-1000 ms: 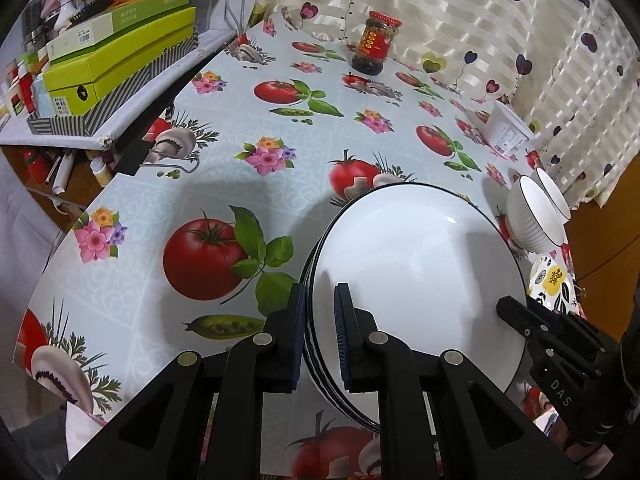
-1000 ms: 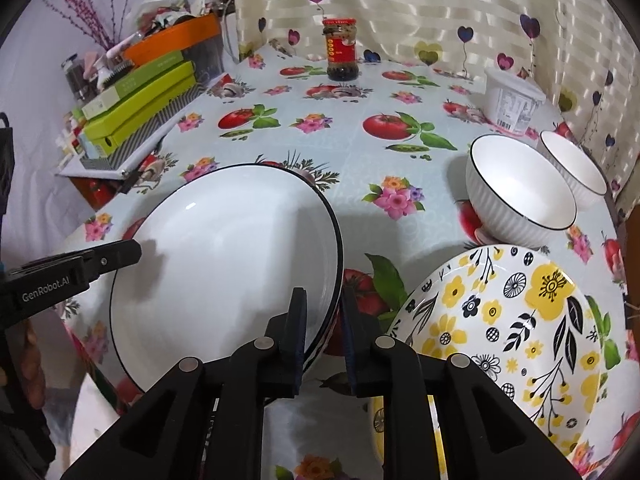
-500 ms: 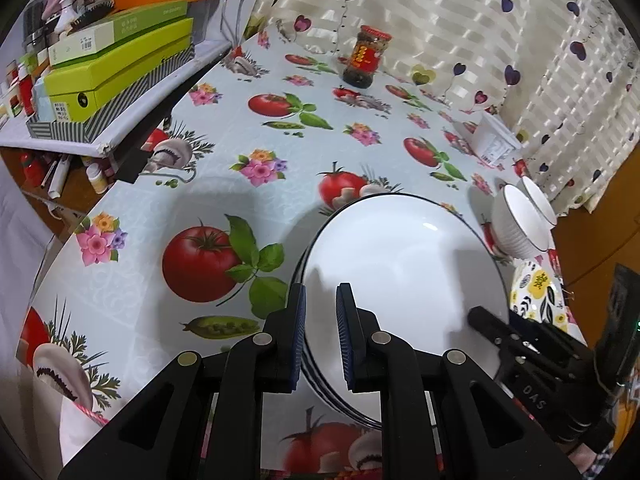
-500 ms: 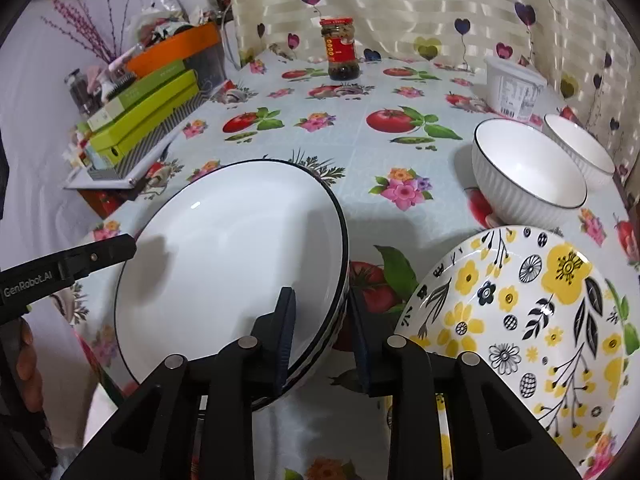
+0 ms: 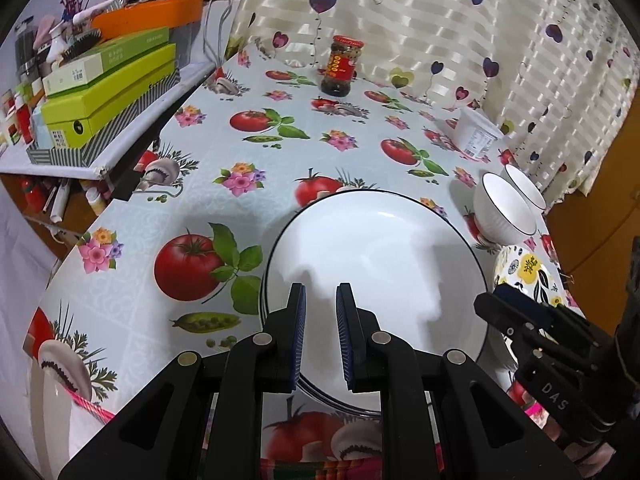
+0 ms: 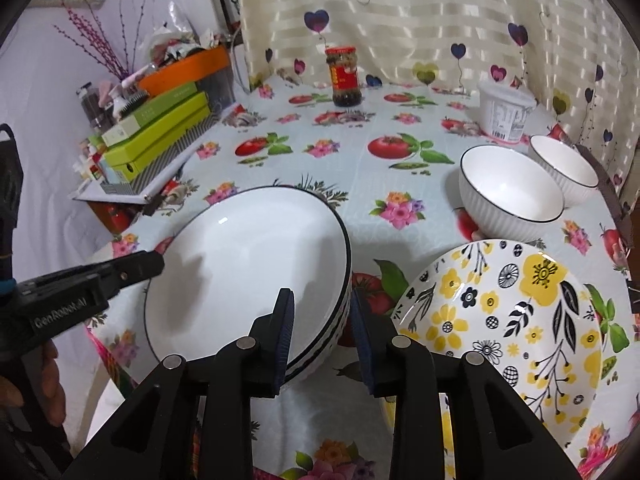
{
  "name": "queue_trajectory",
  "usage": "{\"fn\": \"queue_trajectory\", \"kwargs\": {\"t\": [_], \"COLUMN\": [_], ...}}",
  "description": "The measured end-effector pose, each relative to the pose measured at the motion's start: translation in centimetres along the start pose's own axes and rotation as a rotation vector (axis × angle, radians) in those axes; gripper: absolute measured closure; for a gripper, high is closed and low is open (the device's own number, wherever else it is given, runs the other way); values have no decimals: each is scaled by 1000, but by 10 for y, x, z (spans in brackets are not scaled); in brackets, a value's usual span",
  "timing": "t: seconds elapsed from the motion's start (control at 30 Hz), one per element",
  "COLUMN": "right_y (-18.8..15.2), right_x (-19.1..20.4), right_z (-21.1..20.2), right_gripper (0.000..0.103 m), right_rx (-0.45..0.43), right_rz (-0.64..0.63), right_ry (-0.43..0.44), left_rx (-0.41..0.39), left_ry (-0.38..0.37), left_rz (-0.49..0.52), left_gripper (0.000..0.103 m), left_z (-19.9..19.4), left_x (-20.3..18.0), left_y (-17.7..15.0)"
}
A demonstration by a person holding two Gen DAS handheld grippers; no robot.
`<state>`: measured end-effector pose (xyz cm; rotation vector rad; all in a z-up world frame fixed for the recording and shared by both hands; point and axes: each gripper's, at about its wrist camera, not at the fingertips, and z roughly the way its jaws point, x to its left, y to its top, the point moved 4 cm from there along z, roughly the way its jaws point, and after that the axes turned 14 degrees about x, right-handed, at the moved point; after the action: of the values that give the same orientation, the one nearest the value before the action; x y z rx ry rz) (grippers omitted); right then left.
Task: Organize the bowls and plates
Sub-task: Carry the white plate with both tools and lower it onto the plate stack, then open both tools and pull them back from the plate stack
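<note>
A stack of white black-rimmed plates (image 5: 376, 276) (image 6: 248, 264) rests on the tablecloth. My left gripper (image 5: 320, 320) is open and hangs just over the stack's near-left rim. My right gripper (image 6: 322, 316) is open, its jaws astride the stack's right rim without gripping. A yellow-flowered plate (image 6: 504, 320) lies right of the stack; its edge shows in the left wrist view (image 5: 524, 268). Two white ribbed bowls (image 6: 512, 196) (image 6: 564, 168) stand behind it, also in the left wrist view (image 5: 504, 208).
A red-labelled sauce jar (image 6: 346, 76) stands at the table's far side by the curtain. A white tub (image 6: 504, 114) sits at the far right. Green boxes (image 5: 112, 88) and an orange basin (image 5: 148, 16) crowd a shelf on the left.
Both grippers have opened and let go of the plate stack, which now rests on the table. The left gripper has pulled back slightly.
</note>
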<state>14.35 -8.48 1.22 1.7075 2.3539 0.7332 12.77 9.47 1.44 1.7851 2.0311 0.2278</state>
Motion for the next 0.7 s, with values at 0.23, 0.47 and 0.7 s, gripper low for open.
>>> {"fn": "queue_trajectory", "kwargs": {"t": [0.23,0.47,0.7], "right_y": [-8,-16,-21], "right_x": [-5,-6,-6], "right_z": [-8,-16,-19], "right_gripper": [67,63,61], "right_rx": [-13,-27,-38], "right_rz": [20,32,31], "right_ry": [-6,-15,-26], "left_rx": [-39,-56,-85], "left_ry": [18,39,68], "left_rz": [36,60,76], "left_gripper": [87,87,87], "left_z": [-8,-10,-13], "left_x": [-14,-23,-29], "left_y": [-9,-17,-25]}}
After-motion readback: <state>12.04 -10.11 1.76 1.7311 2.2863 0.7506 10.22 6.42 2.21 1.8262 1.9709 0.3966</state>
